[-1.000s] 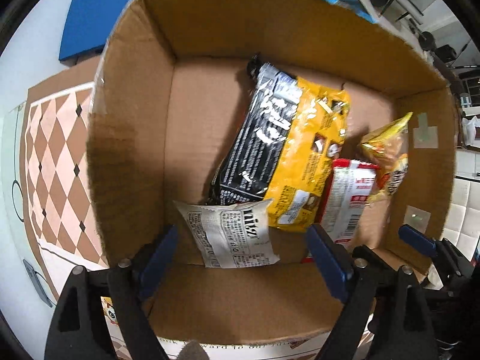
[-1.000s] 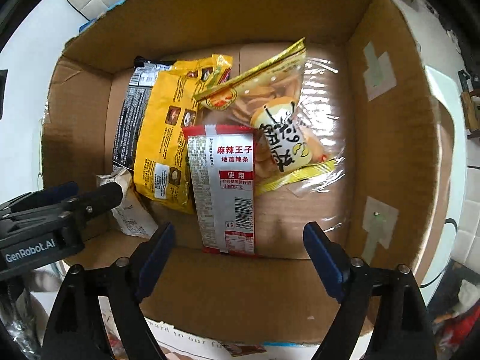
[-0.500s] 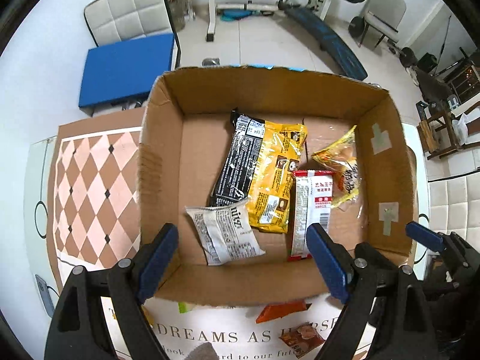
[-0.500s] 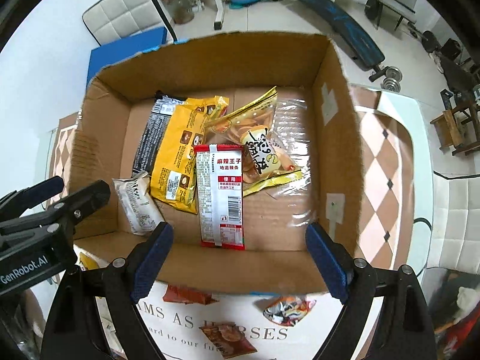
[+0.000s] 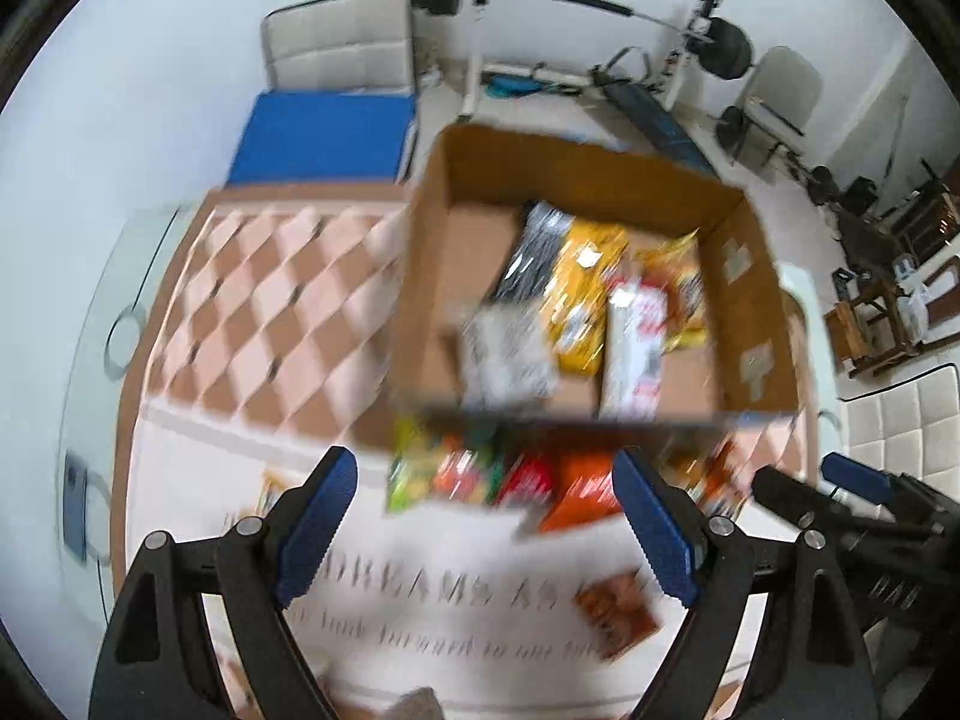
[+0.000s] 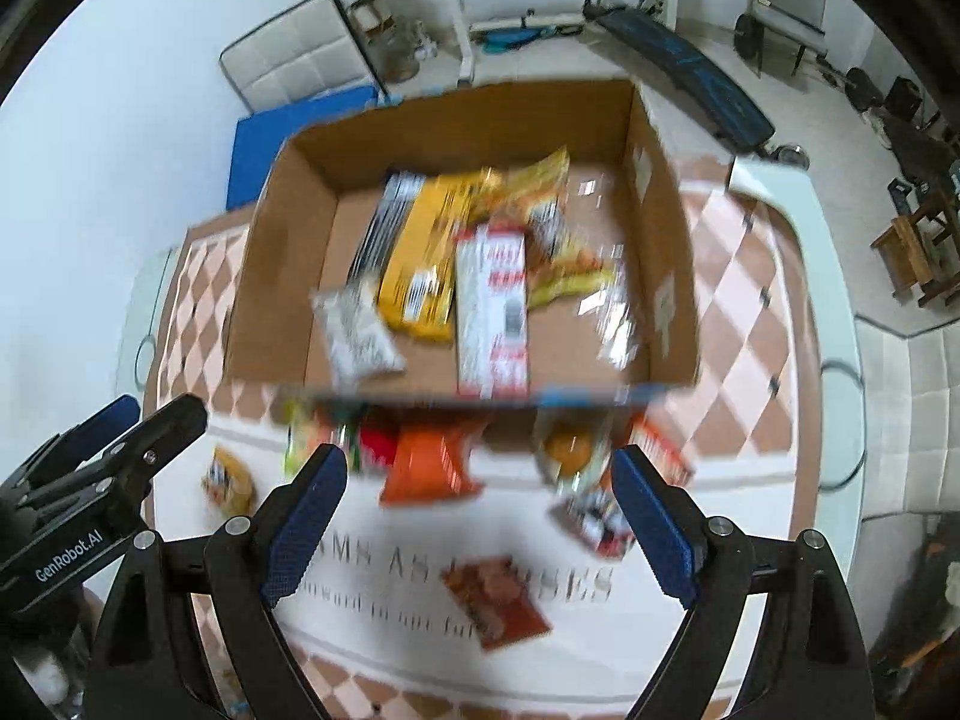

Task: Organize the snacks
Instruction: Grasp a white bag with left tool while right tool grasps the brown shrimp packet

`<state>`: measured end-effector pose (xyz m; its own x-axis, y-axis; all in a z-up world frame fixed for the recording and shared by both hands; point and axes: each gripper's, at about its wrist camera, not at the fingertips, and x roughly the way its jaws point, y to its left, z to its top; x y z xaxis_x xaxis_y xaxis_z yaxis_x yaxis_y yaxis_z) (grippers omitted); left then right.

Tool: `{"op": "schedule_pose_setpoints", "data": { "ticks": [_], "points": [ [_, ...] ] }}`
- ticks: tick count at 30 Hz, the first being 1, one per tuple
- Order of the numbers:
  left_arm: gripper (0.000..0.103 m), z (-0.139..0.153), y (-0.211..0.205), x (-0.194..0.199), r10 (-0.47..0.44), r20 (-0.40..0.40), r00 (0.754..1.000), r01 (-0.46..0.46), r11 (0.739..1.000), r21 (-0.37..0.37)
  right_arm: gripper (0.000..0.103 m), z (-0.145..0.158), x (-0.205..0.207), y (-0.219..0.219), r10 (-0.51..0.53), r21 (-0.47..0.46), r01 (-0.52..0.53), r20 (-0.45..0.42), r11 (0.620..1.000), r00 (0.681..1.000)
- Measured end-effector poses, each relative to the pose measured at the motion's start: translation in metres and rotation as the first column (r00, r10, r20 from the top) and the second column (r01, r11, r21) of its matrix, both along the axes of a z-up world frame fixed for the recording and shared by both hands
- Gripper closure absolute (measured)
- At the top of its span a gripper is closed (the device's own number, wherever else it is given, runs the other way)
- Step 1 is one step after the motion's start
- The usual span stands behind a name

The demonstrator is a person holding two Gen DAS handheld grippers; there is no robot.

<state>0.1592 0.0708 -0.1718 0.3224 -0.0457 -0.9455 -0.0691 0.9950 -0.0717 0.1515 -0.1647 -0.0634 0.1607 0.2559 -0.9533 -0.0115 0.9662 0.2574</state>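
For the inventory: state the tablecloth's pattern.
Brown and peach diamond check on the tablecloth, clearest in the left wrist view.

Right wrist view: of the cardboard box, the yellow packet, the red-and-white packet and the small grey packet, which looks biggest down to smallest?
1. Cardboard box
2. Yellow packet and red-and-white packet: too alike, and too blurred, to rank
3. Small grey packet

Both tongs, left [image 5: 486, 519] and right [image 6: 480, 516], have pulled up out of the cardboard box [image 6: 288, 276], empty.
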Motion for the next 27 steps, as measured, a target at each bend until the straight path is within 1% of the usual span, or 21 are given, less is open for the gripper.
{"op": "schedule_pose_setpoints", "data": {
  "ticks": [2,4,5,6,8,11,12,13,15,16,17,19,22,23,25,27],
  "points": [
    [0.016,-0.017,0.014,-0.024,0.029,-0.052,0.998,-0.028,0.999,0.018,0.011,-0.012,-0.016,0.005,0.011,-0.003,-0.011,-0.035,1.0,0.999],
    [0.016,-0.037,0.031,-0.046,0.066,-0.113,0.991,-0.062,0.997,0.038,0.011,-0.029,-0.03,0.011,0.023,-0.005,-0.023,-0.087,1.0,0.996],
    [0.016,-0.051,0.042,-0.059,0.092,-0.156,0.983,-0.085,0.995,0.052,0.011,-0.037,-0.035,0.013,0.027,-0.003,-0.027,-0.111,1.0,0.993],
    [0.016,-0.063,0.052,-0.07,0.119,-0.195,0.974,-0.109,0.992,0.061,0.011,-0.05,-0.041,0.016,0.033,0.002,-0.033,-0.147,0.999,0.989],
    [0.016,-0.089,0.073,-0.095,0.168,-0.268,0.949,-0.157,0.986,0.063,0.011,-0.067,-0.05,0.022,0.05,-0.006,-0.052,-0.191,0.999,0.98],
    [0.016,-0.113,0.095,-0.125,0.218,-0.331,0.918,-0.2,0.976,0.087,0.011,-0.086,-0.059,0.032,0.079,-0.017,-0.085,-0.241,0.996,0.967],
    [0.016,-0.122,0.104,-0.137,0.241,-0.355,0.903,-0.219,0.971,0.1,0.011,-0.091,-0.061,0.036,0.09,-0.024,-0.099,-0.253,0.995,0.963],
    [0.016,-0.127,0.108,-0.143,0.25,-0.367,0.896,-0.227,0.968,0.104,0.011,-0.096,-0.064,0.039,0.1,-0.032,-0.112,-0.263,0.993,0.96],
    [0.016,-0.145,0.12,-0.16,0.28,-0.405,0.87,-0.252,0.96,0.123,0.011,-0.105,-0.067,0.047,0.121,-0.045,-0.139,-0.279,0.989,0.953],
    [0.016,-0.149,0.124,-0.164,0.288,-0.415,0.863,-0.259,0.958,0.126,0.011,-0.109,-0.067,0.051,0.128,-0.051,-0.148,-0.285,0.988,0.95],
    [0.016,-0.159,0.129,-0.17,0.299,-0.436,0.849,-0.269,0.954,0.13,0.011,-0.111,-0.067,0.055,0.134,-0.054,-0.156,-0.29,0.986,0.948],
    [0.016,-0.172,0.136,-0.179,0.317,-0.461,0.829,-0.289,0.948,0.132,0.011,-0.118,-0.069,0.064,0.153,-0.059,-0.179,-0.302,0.982,0.941],
    [0.016,-0.187,0.143,-0.186,0.329,-0.484,0.811,-0.3,0.944,0.138,0.011,-0.124,-0.07,0.073,0.172,-0.062,-0.201,-0.314,0.978,0.934],
    [0.016,-0.194,0.145,-0.188,0.327,-0.499,0.803,-0.304,0.944,0.129,0.011,-0.125,-0.07,0.075,0.175,-0.062,-0.205,-0.318,0.977,0.932],
    [0.016,-0.202,0.146,-0.19,0.329,-0.512,0.794,-0.31,0.942,0.125,0.011,-0.127,-0.07,0.078,0.183,-0.063,-0.215,-0.327,0.975,0.927],
    [0.018,-0.209,0.145,-0.189,0.318,-0.511,0.798,-0.303,0.946,0.116,0.011,-0.131,-0.07,0.08,0.189,-0.063,-0.222,-0.337,0.973,0.922]
  ]
}}
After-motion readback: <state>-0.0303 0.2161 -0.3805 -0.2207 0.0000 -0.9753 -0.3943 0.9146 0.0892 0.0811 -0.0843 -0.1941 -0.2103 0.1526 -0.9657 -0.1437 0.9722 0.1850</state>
